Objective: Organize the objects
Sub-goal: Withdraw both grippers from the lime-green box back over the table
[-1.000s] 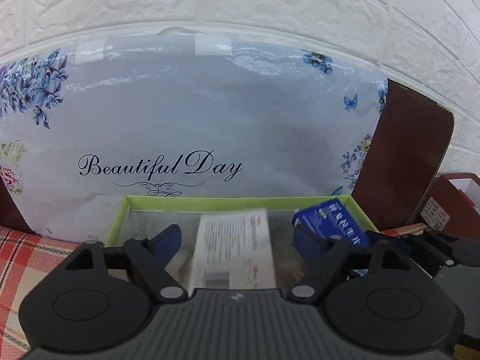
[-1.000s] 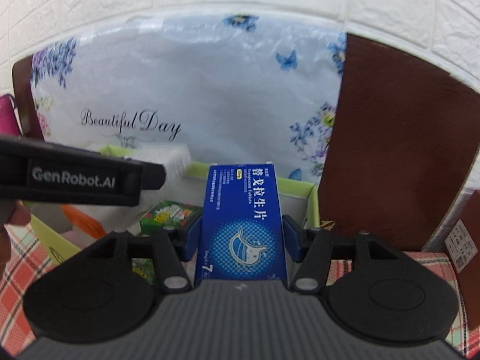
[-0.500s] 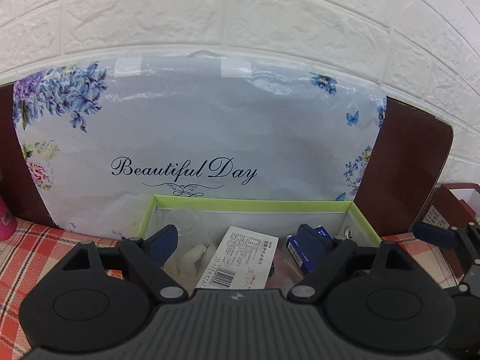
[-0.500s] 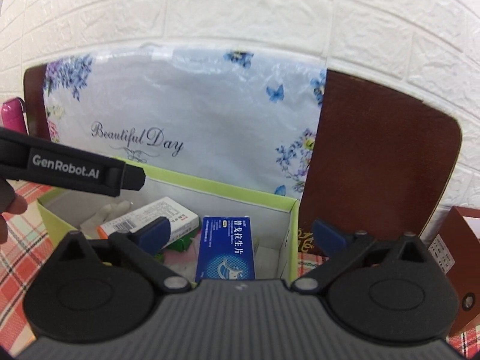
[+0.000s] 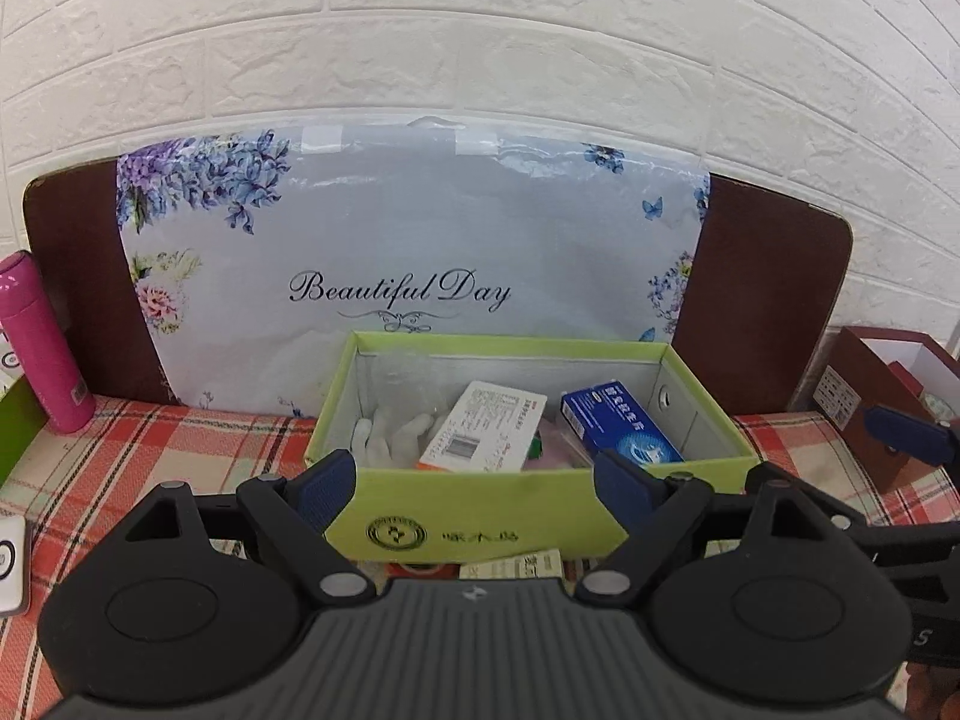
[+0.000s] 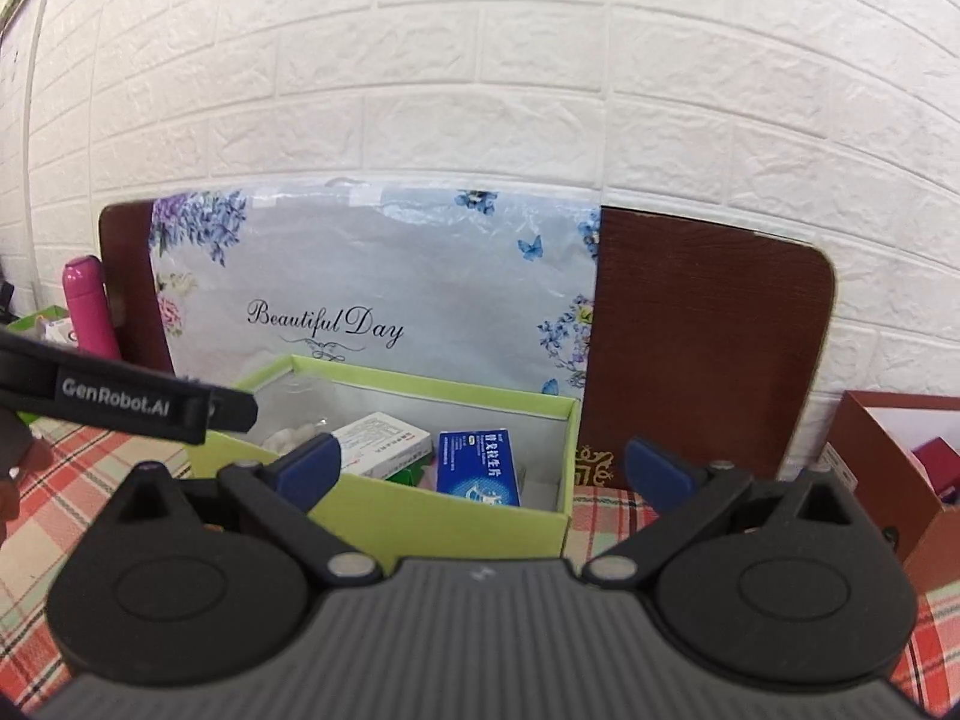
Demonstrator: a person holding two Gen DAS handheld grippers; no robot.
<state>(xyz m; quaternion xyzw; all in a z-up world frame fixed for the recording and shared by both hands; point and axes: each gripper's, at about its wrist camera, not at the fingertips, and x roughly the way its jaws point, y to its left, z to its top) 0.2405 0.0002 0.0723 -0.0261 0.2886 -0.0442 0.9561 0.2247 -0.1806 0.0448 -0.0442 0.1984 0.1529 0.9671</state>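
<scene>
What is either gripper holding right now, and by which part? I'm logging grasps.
Nothing. The left gripper and right gripper both stand open and empty; the blue box and white box lie in the green box.

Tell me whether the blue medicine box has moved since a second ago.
Yes. The blue medicine box has left the right hand-held gripper, whose jaws just opened, and now rests inside the green box, by its right wall.

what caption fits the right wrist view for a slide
Open right gripper facing a green box that holds a blue medicine box.
</scene>
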